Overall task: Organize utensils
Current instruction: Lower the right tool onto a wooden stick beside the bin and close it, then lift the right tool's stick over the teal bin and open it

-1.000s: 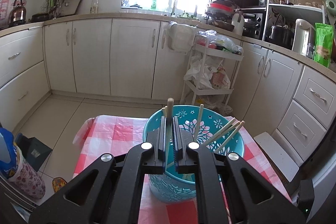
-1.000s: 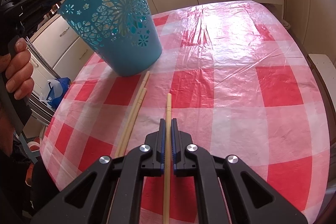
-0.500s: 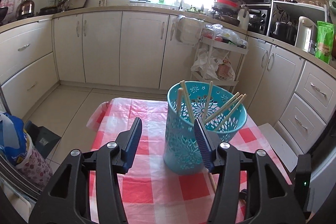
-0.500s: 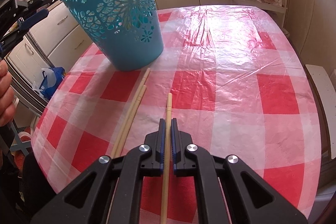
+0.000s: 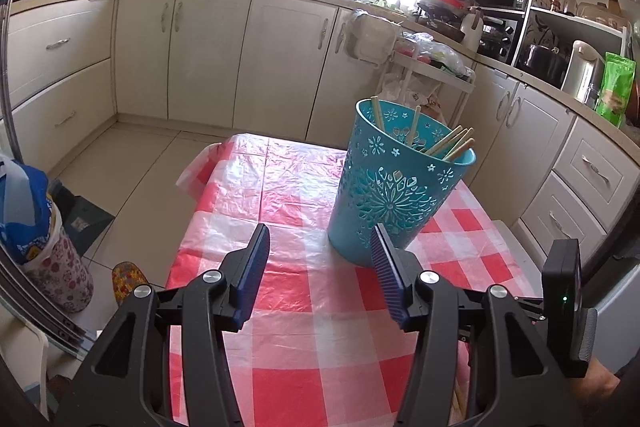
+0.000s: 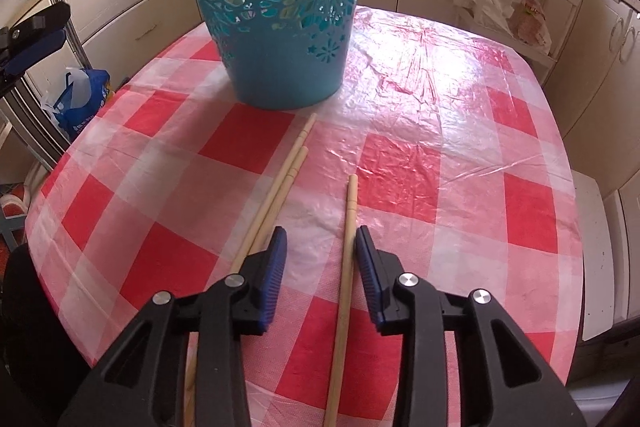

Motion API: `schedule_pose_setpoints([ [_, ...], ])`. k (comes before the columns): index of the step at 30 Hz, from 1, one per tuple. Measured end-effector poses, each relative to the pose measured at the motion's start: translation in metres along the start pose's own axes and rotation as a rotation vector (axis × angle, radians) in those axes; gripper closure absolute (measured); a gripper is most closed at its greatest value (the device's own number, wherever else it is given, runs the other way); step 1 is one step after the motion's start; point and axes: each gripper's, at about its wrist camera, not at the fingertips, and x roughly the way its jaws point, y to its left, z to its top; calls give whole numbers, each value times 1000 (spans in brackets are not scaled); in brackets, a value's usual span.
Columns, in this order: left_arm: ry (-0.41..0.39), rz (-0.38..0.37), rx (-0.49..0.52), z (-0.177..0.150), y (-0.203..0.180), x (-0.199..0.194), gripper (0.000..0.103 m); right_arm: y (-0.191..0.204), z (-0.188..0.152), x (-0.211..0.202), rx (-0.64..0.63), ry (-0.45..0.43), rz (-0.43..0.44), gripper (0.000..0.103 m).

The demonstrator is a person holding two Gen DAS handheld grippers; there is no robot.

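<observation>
Both grippers now stand with jaws apart. Right gripper (image 6: 320,247), clamped on a single chopstick (image 6: 347,239) half a second ago, has let go; the stick lies flat on the cloth between the parted blue pads, hard against the right-hand one. Left gripper (image 5: 318,257), shut a second ago at the basket rim on a chopstick, has released and pulled back above the table, empty.

Reading: one stick delivered by the left. The right's release looks like a re-grip or a drop, not a placement, so that stick is not yet sorted.

Two more chopsticks (image 6: 280,187) lie side by side, touching, just left of the loose one, tips pointing toward the basket (image 6: 276,7). Six or so sticks lean inside the basket (image 5: 400,183) against its rim.

Materials:
- chopsticks: pale bamboo, slim, round, smooth; likely to roll
- basket: teal plastic, tapered, floral cut-outs, solid base
- tablecloth (image 6: 440,107): thin glossy plastic film, red-and-white check, creased, glare patches

Kitchen cabinets (image 5: 208,55) and a wire trolley (image 5: 432,75) stand well behind.
</observation>
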Motion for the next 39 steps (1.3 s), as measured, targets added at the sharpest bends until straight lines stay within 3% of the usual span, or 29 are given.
schedule_pose_setpoints([
  [1, 1, -1, -7, -1, 3, -2, 53, 0, 0, 0, 1, -1, -4, 84],
  [4, 4, -6, -31, -4, 9, -7, 53, 1, 0, -1, 15, -2, -2, 97],
  [9, -8, -9, -52, -9, 12, -19, 53, -11, -3, -11, 153, -47, 59, 97],
  [15, -9, -16, -72, -17, 12, -26, 53, -18, 12, -71, 304, -276, 190, 97],
  [24, -3, -27, -76, -22, 5, -25, 53, -15, 61, -150, 349, -618, 298, 97],
  [31, 18, -31, -67, -32, -1, -18, 52, -13, 114, -161, 377, -814, 298, 97],
  [39, 51, -42, -95, -45, 10, -3, 52, -12, 176, -140, 393, -938, 232, 97],
])
